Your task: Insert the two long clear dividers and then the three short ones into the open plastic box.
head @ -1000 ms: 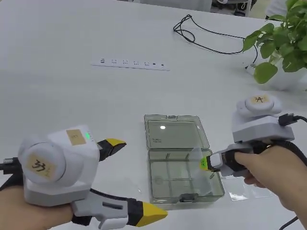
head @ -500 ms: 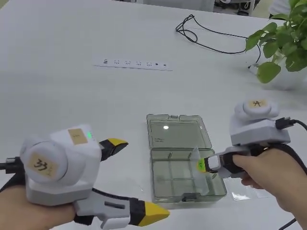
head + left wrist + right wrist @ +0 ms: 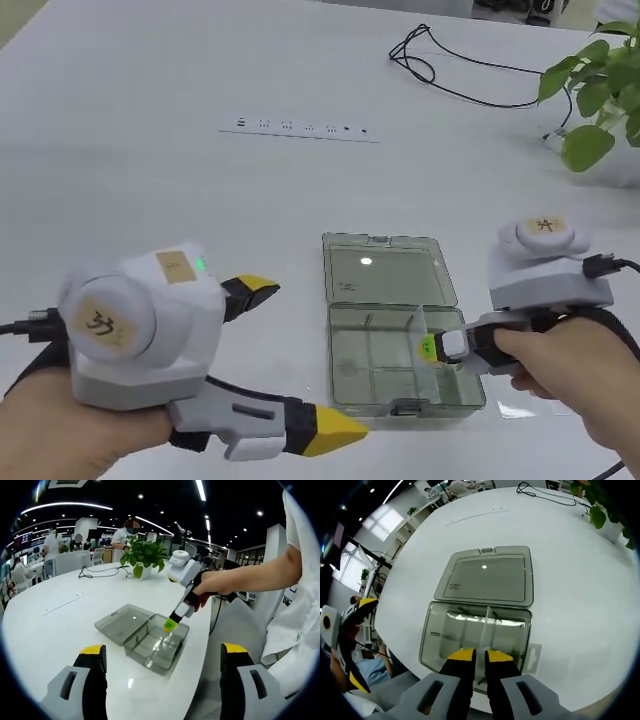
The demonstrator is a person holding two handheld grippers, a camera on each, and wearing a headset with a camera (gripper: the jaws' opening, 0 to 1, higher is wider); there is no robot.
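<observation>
**Right claw lowers a clear divider into the box; left claw waits apart**

The plastic box (image 3: 334,362) sits on the white table (image 3: 150,190) with its lid (image 3: 385,268) folded flat away from the person, so the base is open from above. Clear walls already cross the base and split it into compartments.

The right gripper (image 3: 430,347) reaches in over the right half of the base, tips pointing down into it. In the right gripper view its jaws are drawn almost together, with only a slit between the yellow tips. They appear to be clamped on a thin clear divider (image 3: 487,625) seen edge-on, which runs from the slit toward the far wall. The strip is held upright, probably so its ends can drop into the grooves in the walls. How deep it sits cannot be told.

One spare divider (image 3: 534,656) lies flat on the table just beside the right wall of the box, within easy reach of this claw.

The left gripper (image 3: 295,362) hangs to the left of the box, near it but not touching. Its jaws are spread wide with nothing between them. It seems to be kept clear of the work, ready to steady the box if the box slides.
</observation>
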